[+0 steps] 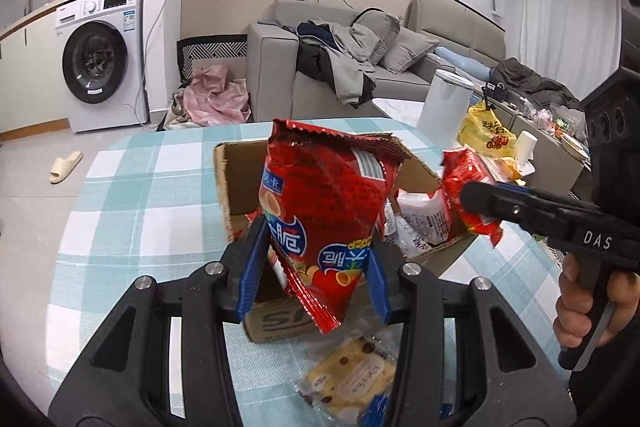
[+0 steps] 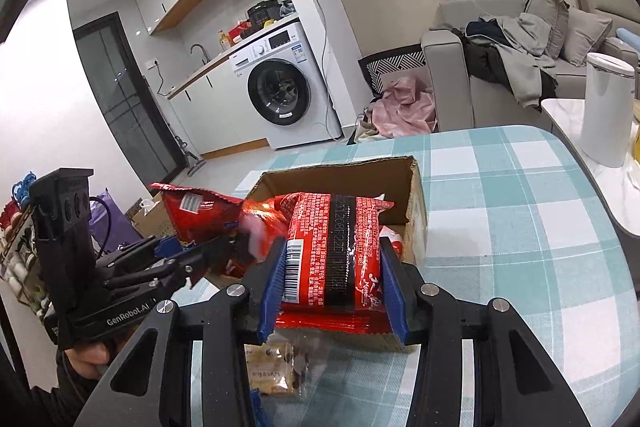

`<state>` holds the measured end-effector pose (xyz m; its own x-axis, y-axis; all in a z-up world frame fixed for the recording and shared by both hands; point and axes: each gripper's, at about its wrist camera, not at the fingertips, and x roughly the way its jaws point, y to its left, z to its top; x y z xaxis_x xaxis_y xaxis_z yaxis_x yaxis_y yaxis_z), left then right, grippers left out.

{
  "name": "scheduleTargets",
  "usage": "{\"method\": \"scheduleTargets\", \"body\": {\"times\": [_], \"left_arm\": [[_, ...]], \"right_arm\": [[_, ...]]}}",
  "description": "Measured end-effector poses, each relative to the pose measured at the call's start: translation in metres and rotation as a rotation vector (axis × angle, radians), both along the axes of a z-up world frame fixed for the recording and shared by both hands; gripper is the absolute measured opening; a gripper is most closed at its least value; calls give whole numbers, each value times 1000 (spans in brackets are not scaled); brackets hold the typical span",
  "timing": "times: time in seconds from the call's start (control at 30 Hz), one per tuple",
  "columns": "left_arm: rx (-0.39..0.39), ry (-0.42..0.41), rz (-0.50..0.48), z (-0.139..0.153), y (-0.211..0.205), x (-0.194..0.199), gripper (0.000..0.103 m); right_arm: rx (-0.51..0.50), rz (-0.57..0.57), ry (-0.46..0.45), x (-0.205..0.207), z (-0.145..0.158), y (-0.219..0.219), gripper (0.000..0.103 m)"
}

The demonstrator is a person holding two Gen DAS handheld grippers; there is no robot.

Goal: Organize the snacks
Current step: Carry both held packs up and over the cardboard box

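At frame centre, the light, crinkly chip bag (image 1: 324,223) was grasped by the left gripper (image 1: 316,281) at its lower part, the flat noodle packet (image 2: 334,259) was clenched by the right gripper (image 2: 334,287), and both were judged soft and crushable.

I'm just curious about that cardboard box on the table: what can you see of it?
The box is plain brown corrugated cardboard, open at the top, its flaps up and ragged. It sits on the checked tablecloth. Inside lie several snack packets, red and white. A clear-wrapped biscuit pack lies on the cloth just in front of it. Some print shows on its near side, too hidden to read.
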<state>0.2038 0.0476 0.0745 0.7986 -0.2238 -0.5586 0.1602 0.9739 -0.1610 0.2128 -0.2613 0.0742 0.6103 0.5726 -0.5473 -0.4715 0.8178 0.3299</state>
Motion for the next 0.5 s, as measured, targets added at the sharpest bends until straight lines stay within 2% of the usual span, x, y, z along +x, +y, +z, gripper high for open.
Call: {"method": "scheduleTargets", "body": {"times": [0.1,0.5], "left_arm": [[-5,12,-8,-5,-5,10,42],[67,10,10,-14,-18,37,42]], "right_arm": [[-2,0,6,5,-1,4,44],[-12,-24,22,26,-7,9,44]]}}
